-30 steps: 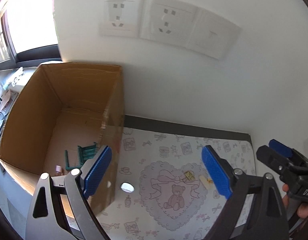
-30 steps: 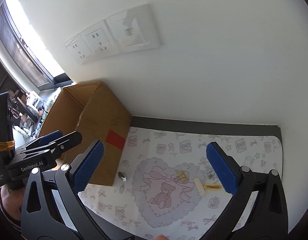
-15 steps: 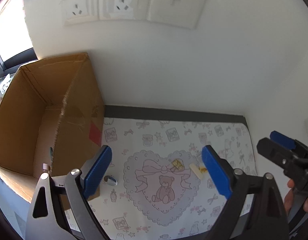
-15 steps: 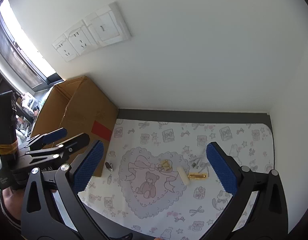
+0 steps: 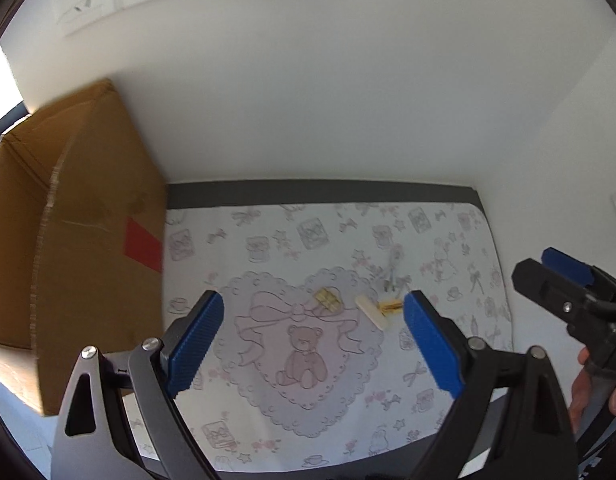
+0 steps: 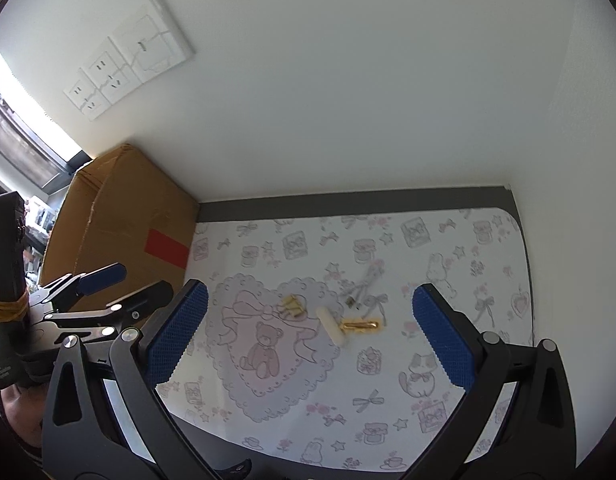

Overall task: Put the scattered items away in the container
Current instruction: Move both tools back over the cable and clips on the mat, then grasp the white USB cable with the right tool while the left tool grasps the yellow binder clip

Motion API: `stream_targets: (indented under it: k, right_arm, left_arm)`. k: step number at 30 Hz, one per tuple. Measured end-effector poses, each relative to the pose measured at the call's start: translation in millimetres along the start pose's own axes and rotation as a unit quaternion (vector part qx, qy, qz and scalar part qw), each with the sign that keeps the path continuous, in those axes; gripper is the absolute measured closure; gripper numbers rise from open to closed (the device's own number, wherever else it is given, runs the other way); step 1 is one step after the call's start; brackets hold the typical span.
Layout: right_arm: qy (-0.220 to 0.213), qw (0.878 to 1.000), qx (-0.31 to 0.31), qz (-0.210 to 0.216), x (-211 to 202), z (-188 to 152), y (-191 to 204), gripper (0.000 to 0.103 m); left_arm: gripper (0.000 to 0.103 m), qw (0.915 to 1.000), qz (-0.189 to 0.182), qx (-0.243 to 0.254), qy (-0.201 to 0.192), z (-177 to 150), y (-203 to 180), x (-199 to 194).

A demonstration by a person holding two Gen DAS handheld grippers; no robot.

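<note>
White wall (image 6: 348, 100) fills the upper part of both views, with a row of sockets (image 6: 128, 64) set into it up and to the left of the right claw (image 6: 308, 336). A brown cardboard box (image 5: 80, 248), marked with a red patch, stands on the counter (image 6: 348, 202) to the left of both claws, against the wall. A pale printed mat (image 6: 428, 264) with a teddy-bear heart is spread beside the box, beneath both claws.

The left claw (image 5: 312, 344) is pitched steeply downward above the mat, its blue pads spread wide with nothing between them. The right claw is angled down likewise, its pads spread wide and empty; a hand (image 5: 596, 384) gripping its handle is seen at the right edge of the left view.

The scattered items lie on the mat ahead of the claws, towards the right pad of the left claw and well apart from the box: a tangle of thin cable (image 6: 368, 280) farthest away, a white stick (image 6: 332, 326), a gold clip (image 6: 360, 325) touching its right side, and a small gold piece (image 6: 293, 305) to its left.
</note>
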State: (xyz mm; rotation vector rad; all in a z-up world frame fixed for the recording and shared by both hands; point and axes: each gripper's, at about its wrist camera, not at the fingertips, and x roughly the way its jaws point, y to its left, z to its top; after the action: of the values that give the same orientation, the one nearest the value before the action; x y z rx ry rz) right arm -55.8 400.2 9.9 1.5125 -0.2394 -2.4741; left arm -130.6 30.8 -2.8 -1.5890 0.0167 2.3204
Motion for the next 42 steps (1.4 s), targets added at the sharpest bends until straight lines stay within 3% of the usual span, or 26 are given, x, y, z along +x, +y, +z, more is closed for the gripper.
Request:
stream_targets:
  k: [9, 32, 36, 42]
  right_arm:
    - [0.016, 1.0, 0.015, -0.021, 7.2, -13.6, -23.4, 0.0]
    - [0.088, 0.993, 0.045, -0.06, 60.5, -46.4, -69.8, 0.0]
    - [0.102, 0.992, 0.048, -0.059, 71.8, -51.3, -75.6, 0.007]
    - [0.119, 0.991, 0.044, -0.052, 89.4, -52.9, -77.8, 0.02]
  left_arm:
    - [0.012, 0.9994, -0.003, 0.025, 0.023, -0.8, -23.6, 19.1]
    - [0.012, 0.9948, 0.003, 0.039, 0.094, -20.0, -33.9, 92.6]
    - [0.013, 0.9936, 0.003, 0.035, 0.107, -23.1, -32.5, 105.8]
    - [0.023, 0.9921, 0.004, 0.019, 0.124, -24.3, -21.9, 119.6]
